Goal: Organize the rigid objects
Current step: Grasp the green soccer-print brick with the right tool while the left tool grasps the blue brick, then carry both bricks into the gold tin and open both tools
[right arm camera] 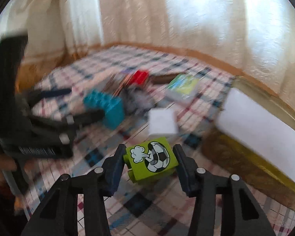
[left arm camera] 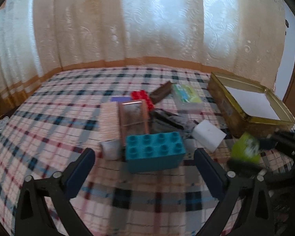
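Only in the right wrist view was the football picture on the green block [right arm camera: 151,160] seen, clamped between the right hand-held gripper [right arm camera: 150,158] pads near the gold tin [right arm camera: 245,169]. Elsewhere, the left hand-held gripper [left arm camera: 145,162] was shown spread wide before the teal brick [left arm camera: 155,150] on the plaid bed [left arm camera: 49,122].
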`<state>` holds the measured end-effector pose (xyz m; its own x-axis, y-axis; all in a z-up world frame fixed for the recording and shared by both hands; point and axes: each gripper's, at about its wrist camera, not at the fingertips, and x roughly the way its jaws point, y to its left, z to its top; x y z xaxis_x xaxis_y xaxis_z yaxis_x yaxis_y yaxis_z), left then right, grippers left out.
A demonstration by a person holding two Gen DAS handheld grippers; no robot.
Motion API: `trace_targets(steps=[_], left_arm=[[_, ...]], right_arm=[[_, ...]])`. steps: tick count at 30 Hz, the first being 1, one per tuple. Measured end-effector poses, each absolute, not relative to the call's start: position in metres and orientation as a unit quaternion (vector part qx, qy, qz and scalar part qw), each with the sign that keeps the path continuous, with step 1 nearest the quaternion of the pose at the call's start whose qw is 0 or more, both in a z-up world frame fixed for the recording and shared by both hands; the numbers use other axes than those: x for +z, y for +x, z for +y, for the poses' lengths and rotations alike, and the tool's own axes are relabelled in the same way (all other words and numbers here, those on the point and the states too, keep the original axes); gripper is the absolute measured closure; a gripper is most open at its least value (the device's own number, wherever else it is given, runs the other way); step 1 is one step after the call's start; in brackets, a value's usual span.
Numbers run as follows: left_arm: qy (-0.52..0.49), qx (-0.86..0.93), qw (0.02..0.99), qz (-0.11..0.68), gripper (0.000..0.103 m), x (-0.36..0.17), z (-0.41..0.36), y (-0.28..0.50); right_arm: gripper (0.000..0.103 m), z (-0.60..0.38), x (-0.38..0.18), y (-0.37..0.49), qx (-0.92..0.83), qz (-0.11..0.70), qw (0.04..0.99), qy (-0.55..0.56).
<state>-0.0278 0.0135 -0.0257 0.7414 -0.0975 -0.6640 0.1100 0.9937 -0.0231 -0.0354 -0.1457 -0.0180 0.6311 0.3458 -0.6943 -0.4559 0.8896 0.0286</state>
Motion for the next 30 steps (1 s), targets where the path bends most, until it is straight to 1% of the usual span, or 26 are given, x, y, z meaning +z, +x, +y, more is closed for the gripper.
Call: trace_targets(steps=[1, 4, 5, 6, 8, 12, 14, 18, 22, 26, 30], left_arm=[[0.01, -0.056, 0.931, 0.362, 0.01, -0.027, 0.01, -0.024], [0.006, -0.057, 0.919, 0.391, 0.026, -0.035, 0.003, -0.009], [-0.001, -0.06, 0.913, 0.403, 0.035, -0.039, 0.002, -0.003], [-0.004, -0.058, 0.91, 0.411, 0.037, -0.041, 0.002, 0.001], [-0.012, -0.056, 0.906, 0.419, 0.038, -0.044, 0.002, 0.005], [-0.043, -0.067, 0.908, 0.412, 0.038, -0.044, 0.01, 0.003], [-0.063, -0.068, 0.915, 0.392, 0.039, -0.038, 0.017, -0.003], [-0.059, -0.075, 0.931, 0.353, 0.038, -0.025, 0.012, -0.014], [-0.047, -0.097, 0.94, 0.323, 0.038, -0.008, -0.007, -0.018], [-0.02, -0.123, 0.947, 0.297, 0.038, 0.01, -0.042, -0.016], [-0.015, -0.154, 0.947, 0.282, 0.038, 0.023, -0.078, -0.006]], right_arm=[[0.051, -0.153, -0.012, -0.035, 0.214, 0.356, 0.907, -0.066], [0.051, -0.169, -0.001, -0.035, 0.185, 0.328, 0.925, -0.054], [0.051, -0.174, 0.001, -0.035, 0.18, 0.323, 0.928, -0.049], [0.051, -0.18, 0.002, -0.034, 0.174, 0.318, 0.931, -0.042], [0.051, -0.189, 0.004, -0.034, 0.167, 0.313, 0.934, -0.034], [0.051, -0.205, 0.009, -0.034, 0.149, 0.299, 0.942, -0.021], [0.051, -0.213, 0.013, -0.036, 0.143, 0.291, 0.946, -0.008], [0.051, -0.234, 0.02, -0.04, 0.119, 0.27, 0.955, 0.015], [0.051, -0.254, 0.025, -0.04, 0.085, 0.254, 0.963, 0.018], [0.051, -0.282, 0.025, -0.037, 0.051, 0.251, 0.966, 0.038], [0.051, -0.317, 0.024, -0.034, -0.01, 0.246, 0.969, 0.032]])
